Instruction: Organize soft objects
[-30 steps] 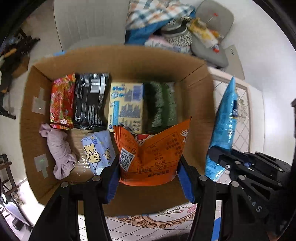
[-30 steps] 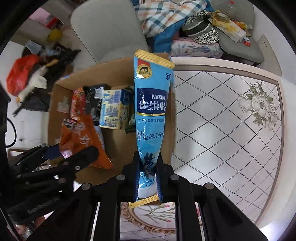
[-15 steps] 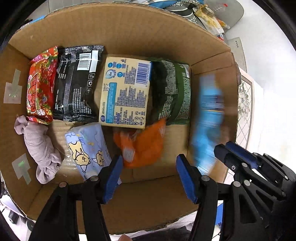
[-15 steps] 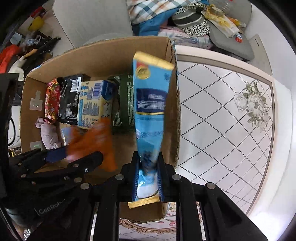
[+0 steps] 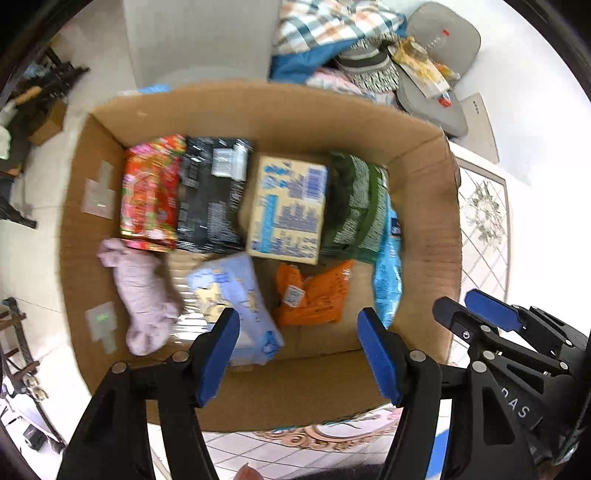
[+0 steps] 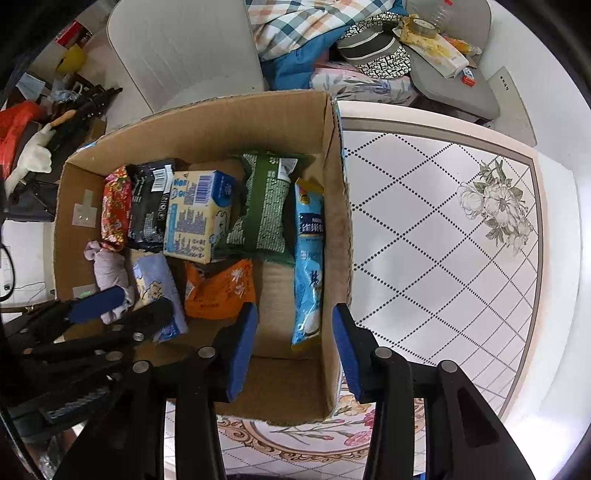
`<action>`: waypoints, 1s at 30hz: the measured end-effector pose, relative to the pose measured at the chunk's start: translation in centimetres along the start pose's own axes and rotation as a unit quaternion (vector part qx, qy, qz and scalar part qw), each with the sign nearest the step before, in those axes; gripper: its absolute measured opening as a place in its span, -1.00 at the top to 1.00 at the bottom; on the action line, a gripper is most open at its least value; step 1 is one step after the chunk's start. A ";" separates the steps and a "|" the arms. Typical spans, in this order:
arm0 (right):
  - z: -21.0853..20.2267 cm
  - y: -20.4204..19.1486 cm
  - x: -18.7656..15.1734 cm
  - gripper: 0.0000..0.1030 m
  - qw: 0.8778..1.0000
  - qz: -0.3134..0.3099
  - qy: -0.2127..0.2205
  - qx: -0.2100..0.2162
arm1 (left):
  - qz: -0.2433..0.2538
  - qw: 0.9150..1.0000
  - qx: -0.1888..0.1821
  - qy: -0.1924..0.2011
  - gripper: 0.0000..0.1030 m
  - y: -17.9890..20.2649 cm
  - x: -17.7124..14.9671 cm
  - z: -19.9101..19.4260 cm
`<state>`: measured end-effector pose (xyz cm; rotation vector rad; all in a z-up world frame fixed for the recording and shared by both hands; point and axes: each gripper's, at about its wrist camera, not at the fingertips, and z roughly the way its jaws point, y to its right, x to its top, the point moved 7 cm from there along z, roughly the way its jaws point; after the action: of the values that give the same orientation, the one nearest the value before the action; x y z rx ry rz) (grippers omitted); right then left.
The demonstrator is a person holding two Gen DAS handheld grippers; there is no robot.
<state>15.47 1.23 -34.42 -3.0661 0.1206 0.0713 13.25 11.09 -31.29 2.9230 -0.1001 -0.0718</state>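
Note:
A cardboard box holds soft packs. An orange bag lies on the box floor near the front. A long blue Nestle pouch lies along the right wall. My left gripper is open and empty above the box's front edge. My right gripper is open and empty above the front right corner. Behind lie a red pack, a black pack, a blue-printed carton and a green bag.
A lilac cloth and a pale blue cartoon pack lie at the box's front left. A patterned table top extends right of the box. A chair and piled clothes stand behind.
Both grippers have opened. The orange bag dropped from my left gripper and the blue pouch from my right gripper; both now lie in the box. Both grippers have drawn back upward.

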 end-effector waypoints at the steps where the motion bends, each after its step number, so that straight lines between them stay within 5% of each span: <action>1: -0.1 -0.1 -0.1 0.13 1.000 -0.002 0.001 0.000 | -0.002 1.000 0.010 0.007 -0.25 -0.3 -0.1 -0.5; 2: -0.2 -0.2 -0.4 0.12 1.000 -0.004 0.004 -0.002 | -0.003 1.000 0.025 0.016 -0.27 -0.7 -0.3 -0.9; 5: -0.4 -0.6 -1.2 -0.11 1.000 -0.007 0.007 0.000 | -0.003 0.997 0.065 0.050 -0.81 -1.7 -0.8 -2.4; 9: -0.5 -1.2 -2.2 -0.21 1.000 -0.010 0.017 0.000 | -0.009 0.994 0.082 0.070 -0.84 -2.7 -1.5 -3.0; 17: -0.9 -2.0 -3.8 -0.95 0.999 -0.026 0.036 -0.013 | -0.023 0.991 0.098 0.094 -0.98 -3.6 -3.1 -3.4; 30: -4.8 -0.5 -5.6 -0.97 0.996 -0.012 0.087 -0.016 | -0.026 0.984 0.094 0.151 -0.99 -2.0 -6.2 -8.7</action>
<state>10.10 1.85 -29.35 -3.0993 0.0939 -0.1974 7.64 15.38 -23.03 3.0818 0.0202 0.3942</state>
